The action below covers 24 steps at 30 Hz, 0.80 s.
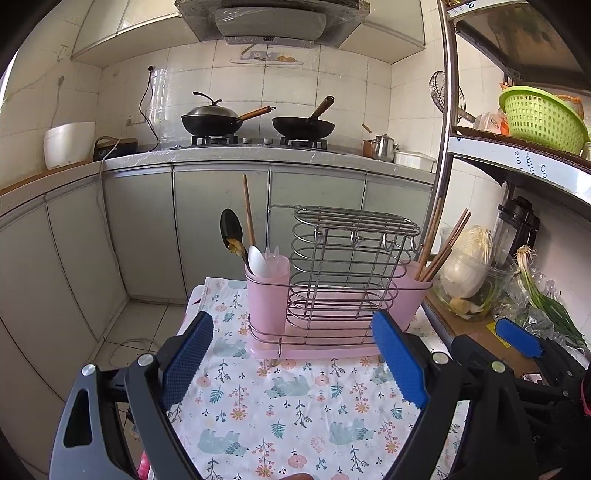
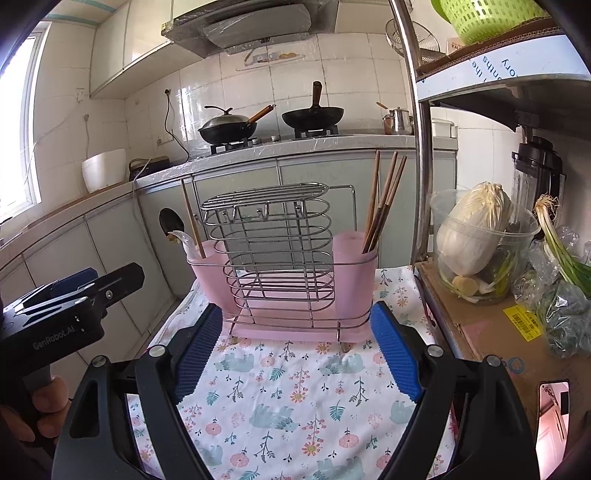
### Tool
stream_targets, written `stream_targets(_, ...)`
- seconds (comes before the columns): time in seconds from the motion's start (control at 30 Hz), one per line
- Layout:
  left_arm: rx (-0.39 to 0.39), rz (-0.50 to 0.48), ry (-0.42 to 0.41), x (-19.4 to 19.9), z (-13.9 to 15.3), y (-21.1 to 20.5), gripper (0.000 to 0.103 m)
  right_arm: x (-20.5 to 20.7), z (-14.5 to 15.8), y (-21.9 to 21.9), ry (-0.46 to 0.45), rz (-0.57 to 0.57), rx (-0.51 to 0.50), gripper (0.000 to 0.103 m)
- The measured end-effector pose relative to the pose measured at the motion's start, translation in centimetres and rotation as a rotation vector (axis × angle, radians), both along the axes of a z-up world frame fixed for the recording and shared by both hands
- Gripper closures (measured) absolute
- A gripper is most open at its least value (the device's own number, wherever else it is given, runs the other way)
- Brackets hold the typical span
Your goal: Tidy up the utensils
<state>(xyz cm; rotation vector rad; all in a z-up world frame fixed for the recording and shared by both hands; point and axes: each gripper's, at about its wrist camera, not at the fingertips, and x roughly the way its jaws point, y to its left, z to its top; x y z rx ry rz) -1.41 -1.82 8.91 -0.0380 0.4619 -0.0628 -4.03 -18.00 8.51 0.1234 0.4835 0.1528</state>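
Left gripper (image 1: 293, 360) jaws spread, empty, above floral cloth (image 1: 295, 413). Right gripper (image 2: 297, 350) likewise spread, empty. Pink utensil holder (image 1: 332, 295) stands on cloth just ahead: spoons (image 1: 256, 260) in left cup, chopsticks (image 1: 441, 247) in right cup.

Home kitchen, shown by: gas stove (image 1: 258, 140) w/ two woks (image 1: 303, 126) at far wall, range hood (image 1: 271, 22) above, rice cooker (image 1: 69, 144) far left, cabbage (image 2: 476, 232) & scallions (image 2: 561, 243) on right shelf.
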Motion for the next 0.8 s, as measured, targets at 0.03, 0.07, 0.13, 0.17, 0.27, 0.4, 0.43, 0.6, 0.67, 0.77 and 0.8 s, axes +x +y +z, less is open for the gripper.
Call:
stream_targets(0.03, 0.001, -0.001, -0.002, -0.1, 0.0, 0.0, 0.016, -0.1, 0.1, 0.0, -0.003, -0.001, -0.002, 0.02)
stream_targets(0.07, 0.001, -0.001, -0.003, -0.2, 0.1, -0.1, 0.016, -0.2, 0.1, 0.0, -0.005, -0.002, -0.002, 0.02)
stream_targets(0.13, 0.0, -0.003, -0.005, -0.3, 0.2, -0.1, 0.016, -0.3, 0.1, -0.1, -0.006, -0.003, -0.001, 0.02)
stream_targets(0.17, 0.002, -0.004, -0.006, -0.4, 0.2, -0.2, 0.016, -0.4, 0.2, -0.1, -0.007, -0.003, -0.001, 0.02)
stream_targets(0.27, 0.006, -0.005, -0.011, -0.6, 0.3, -0.4, 0.016, -0.5, 0.2, 0.0, -0.009, -0.001, -0.003, 0.02)
stream_targets(0.4, 0.005, -0.005, -0.017, -0.8, 0.5, -0.5, 0.016, -0.7, 0.4, 0.1, -0.017, 0.0, -0.01, 0.02)
stream_targets(0.43, 0.004, -0.006, -0.018, -0.9, 0.4, -0.4, 0.016, -0.7, 0.4, 0.1, -0.019, 0.0, -0.012, 0.02)
stream_targets(0.6, 0.003, -0.005, -0.022, -1.3, 0.5, -0.4, 0.016, -1.0, 0.6, 0.2, -0.025, -0.003, -0.015, 0.02)
stream_targets(0.67, 0.006, -0.006, -0.023, -1.3, 0.6, -0.4, 0.016, -1.0, 0.6, 0.2, -0.025, -0.003, -0.017, 0.02)
stream_targets(0.77, 0.006, -0.007, -0.026, -1.4, 0.7, -0.5, 0.016, -1.1, 0.6, 0.2, -0.027, -0.004, -0.016, 0.02)
stream_targets(0.8, 0.007, -0.007, -0.027, -1.5, 0.7, -0.5, 0.016, -1.1, 0.6, 0.2, -0.028, -0.005, -0.017, 0.02)
